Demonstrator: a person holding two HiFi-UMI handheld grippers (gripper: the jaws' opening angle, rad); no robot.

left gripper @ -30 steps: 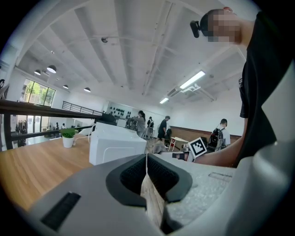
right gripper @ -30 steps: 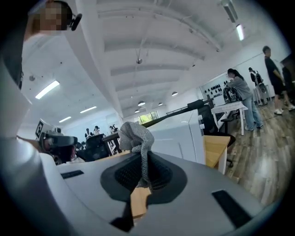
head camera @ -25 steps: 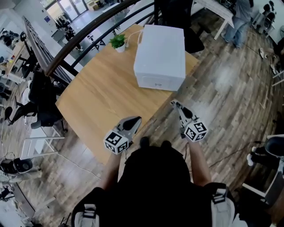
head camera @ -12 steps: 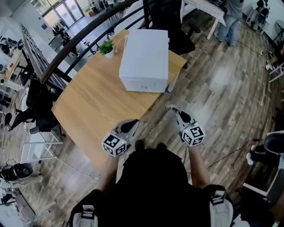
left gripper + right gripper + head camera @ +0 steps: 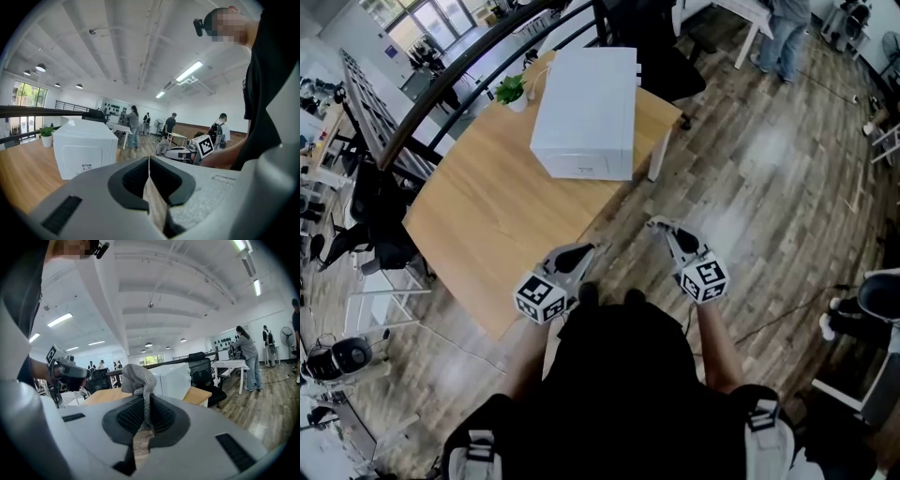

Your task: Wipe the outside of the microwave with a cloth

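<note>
The white microwave [image 5: 586, 112] stands on the far part of a wooden table [image 5: 487, 206], its back panel with a small label toward me; it also shows in the left gripper view [image 5: 84, 147] and the right gripper view [image 5: 176, 378]. Both grippers are held close to my body, off the table's near corner and well short of the microwave. My left gripper [image 5: 579, 251] [image 5: 149, 161] is shut with nothing between its jaws. My right gripper [image 5: 661, 227] [image 5: 143, 401] is shut on a grey knitted cloth [image 5: 137, 375], which bunches up above the jaws.
A small potted plant [image 5: 511, 89] sits at the table's far corner beside a dark railing [image 5: 459, 80]. A black office chair [image 5: 661, 47] stands behind the microwave. A person [image 5: 783, 37] stands by a white desk at the far right. Wood floor spreads to the right.
The table and microwave have slid left and up in the head view as my viewpoint shifted. Both grippers have stayed close to my body, the right one still holding the cloth.
</note>
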